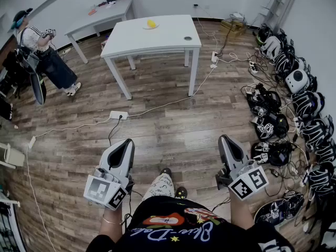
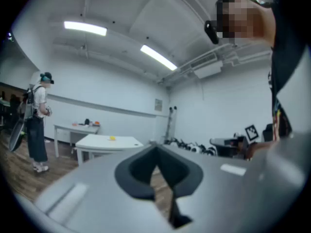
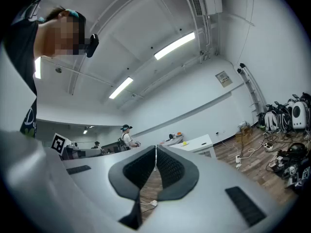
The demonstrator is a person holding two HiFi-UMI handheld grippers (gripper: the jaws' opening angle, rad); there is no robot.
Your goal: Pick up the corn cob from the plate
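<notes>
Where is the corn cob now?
In the head view, top centre: the corn cob lies on its plate near the far edge of the nearer white table, left of a small dark round object.

The room is viewed steeply downward from the head, and level in both gripper views — the distant white table (image 1: 147, 41) is shared.

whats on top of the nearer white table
A yellow corn cob on a pale plate near the far edge, and a small dark round thing by the right side, too small to identify. The cob hides most of the plate.
</notes>
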